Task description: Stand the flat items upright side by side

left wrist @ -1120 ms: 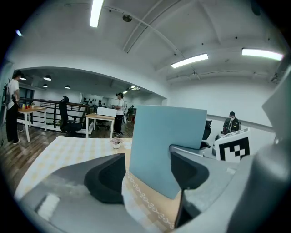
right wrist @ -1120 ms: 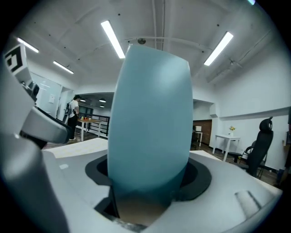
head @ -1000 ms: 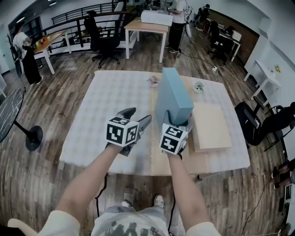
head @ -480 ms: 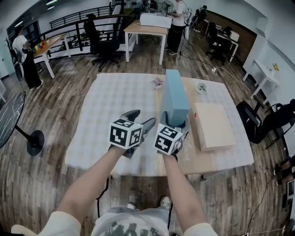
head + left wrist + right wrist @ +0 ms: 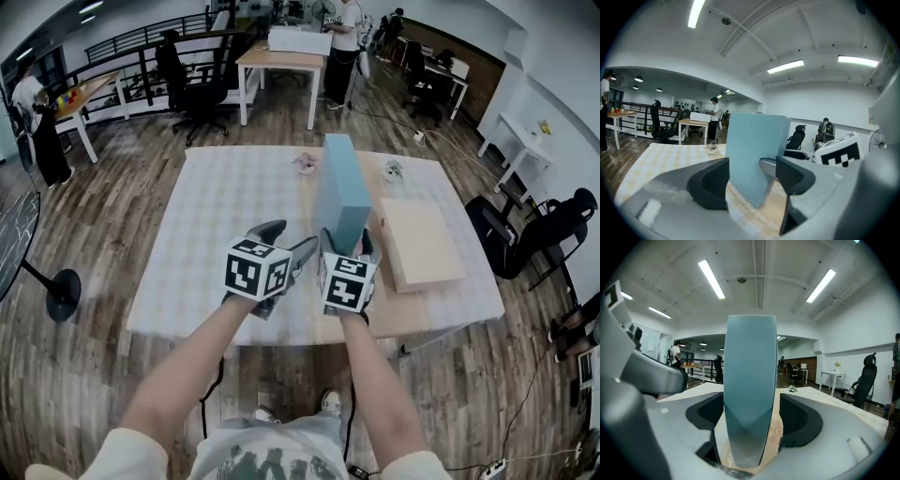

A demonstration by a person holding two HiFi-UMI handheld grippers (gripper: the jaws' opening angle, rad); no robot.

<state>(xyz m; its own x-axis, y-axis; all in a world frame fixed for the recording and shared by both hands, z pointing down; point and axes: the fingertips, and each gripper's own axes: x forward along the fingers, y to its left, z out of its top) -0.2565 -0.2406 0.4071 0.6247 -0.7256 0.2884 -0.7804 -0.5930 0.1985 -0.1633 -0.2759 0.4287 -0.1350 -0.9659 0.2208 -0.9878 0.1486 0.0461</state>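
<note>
A light blue flat box [image 5: 339, 192] stands upright on its long edge on the checked tablecloth [image 5: 216, 206]. My right gripper [image 5: 349, 242] is at the box's near end, its jaws opening. In the right gripper view the blue box [image 5: 750, 380] rises between the pads [image 5: 799, 420], with a thin gap on the right side. A beige flat box [image 5: 419, 242] lies flat to the right of it. Just left of the blue box my left gripper [image 5: 284, 240] stands open and holds nothing. Its own view shows the blue box [image 5: 752, 154] beyond the jaws.
Two small items, one pinkish [image 5: 306, 164] and one greenish [image 5: 392, 171], lie at the table's far side. Bare wood table [image 5: 441, 305] shows on the right. Office chairs [image 5: 520, 234], desks [image 5: 281, 61] and people stand around the table.
The blue box has gone from leaning with its broad face showing to standing nearly edge-on. The right jaws have loosened around its near end. My left gripper has hardly moved.
</note>
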